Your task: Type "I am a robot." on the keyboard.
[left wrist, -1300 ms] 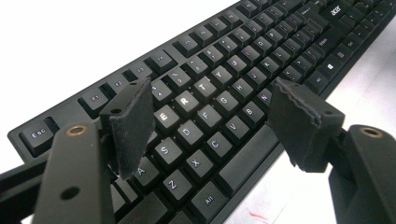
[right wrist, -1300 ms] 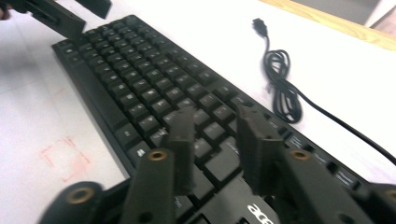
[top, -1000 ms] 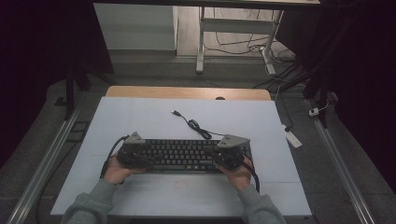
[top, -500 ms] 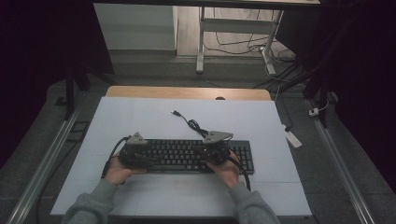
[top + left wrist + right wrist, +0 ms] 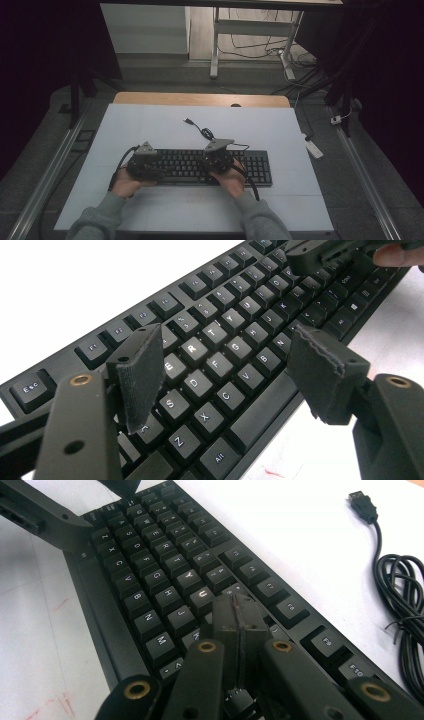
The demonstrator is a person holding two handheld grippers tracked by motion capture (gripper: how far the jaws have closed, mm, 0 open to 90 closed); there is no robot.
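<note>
White sheeting covers the desk [image 5: 150, 125], and a black keyboard [image 5: 200, 167] lies across its near half, long side toward the person, with its cable [image 5: 202, 131] coiled loosely just behind it and the plug lying free on the sheet. Both hands sit over the keyboard, the left tongs [image 5: 225, 375] at its left end and the right tongs [image 5: 239, 617] nearer the middle. Judging from that, the work in hand looks like pressing keys with the closed right tip. The risk I see is a blunt tip landing across two keycaps at once, or on the gap between rows, since the pressed-together pads are about as wide as a key; pushing at a slant could also slide the whole keyboard on the smooth sheet, as nothing pins it down. The left tongs are released, jaws spread wide above the letter keys around D and C with nothing between them, and whether the pads brush the caps I cannot tell. The right tongs are clenched on nothing, pads pressed flat together, the tip hanging low over the keys just beside U and J.
</note>
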